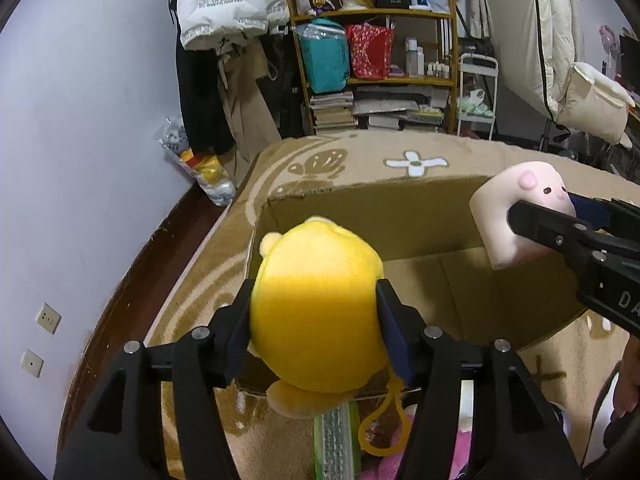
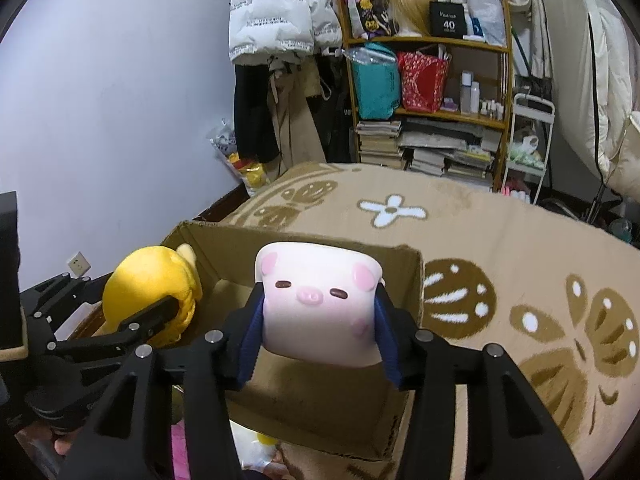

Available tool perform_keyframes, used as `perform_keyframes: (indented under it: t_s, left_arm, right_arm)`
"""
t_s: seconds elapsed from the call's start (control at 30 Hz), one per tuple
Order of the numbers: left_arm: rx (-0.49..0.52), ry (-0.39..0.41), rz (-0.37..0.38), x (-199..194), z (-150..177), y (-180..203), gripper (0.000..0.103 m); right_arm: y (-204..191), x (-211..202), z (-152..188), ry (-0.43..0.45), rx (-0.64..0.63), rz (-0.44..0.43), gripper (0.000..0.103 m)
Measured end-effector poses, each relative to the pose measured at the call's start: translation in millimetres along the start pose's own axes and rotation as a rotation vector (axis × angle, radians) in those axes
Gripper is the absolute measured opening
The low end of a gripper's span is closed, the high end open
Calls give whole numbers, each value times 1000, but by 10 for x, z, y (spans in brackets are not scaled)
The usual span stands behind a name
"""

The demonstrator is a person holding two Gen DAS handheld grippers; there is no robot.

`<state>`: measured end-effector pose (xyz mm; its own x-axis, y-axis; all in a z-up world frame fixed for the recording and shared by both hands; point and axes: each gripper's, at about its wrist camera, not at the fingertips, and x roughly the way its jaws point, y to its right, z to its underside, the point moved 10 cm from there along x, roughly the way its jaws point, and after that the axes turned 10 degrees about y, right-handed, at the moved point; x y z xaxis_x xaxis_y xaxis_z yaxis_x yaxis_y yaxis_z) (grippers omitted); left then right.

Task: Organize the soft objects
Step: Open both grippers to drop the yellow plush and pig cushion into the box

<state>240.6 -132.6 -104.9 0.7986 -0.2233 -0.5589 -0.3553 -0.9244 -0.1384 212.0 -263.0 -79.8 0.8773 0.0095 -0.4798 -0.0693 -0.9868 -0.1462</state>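
My left gripper [image 1: 316, 320] is shut on a round yellow plush toy [image 1: 316, 304] and holds it above the near left part of an open cardboard box [image 1: 400, 200]. My right gripper [image 2: 318, 316] is shut on a pale pink square pig plush [image 2: 316, 300] and holds it over the same box [image 2: 412, 276]. In the left wrist view the pig plush [image 1: 516, 208] and right gripper [image 1: 544, 228] are at the right, over the box's right side. In the right wrist view the yellow plush [image 2: 148, 292] and left gripper [image 2: 156, 312] are at the left.
The box sits on a beige patterned rug [image 2: 520, 280]. More soft items, pink and green ones [image 1: 336, 440], lie on the rug just before the box. A wooden shelf [image 1: 372, 60], hanging coats [image 1: 224, 4] and a white cart [image 1: 478, 92] stand behind. A wall [image 1: 80, 120] is at left.
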Motion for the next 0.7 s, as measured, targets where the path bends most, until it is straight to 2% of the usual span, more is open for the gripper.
perform_keyframes:
  t_s: [0.2,0.27,0.37,0.4,0.5,0.7]
  left_arm:
    - [-2,-16,3,9,71,12,70]
    - [-4,-21,3,-10,84,5,80]
    - [-6,-19,-4,-56,78,-14,88]
    - [-3,-14,-8,-74,69,-27,89]
    - [-3,-8,-15,-125,53,-49,93]
    - [-10,11,-35,-263,26,-94,97]
  right_arm:
    - [40,18,38,-14,37,0,59]
    - [70,19,38,-21,59,1,62]
    - [94,24,33,-29,78,1,65]
    - [105,12,24,-24,85,3,69]
    - [128,-54,-36,6,88,17,89]
    - [86,-208,-152,50,34,41,102]
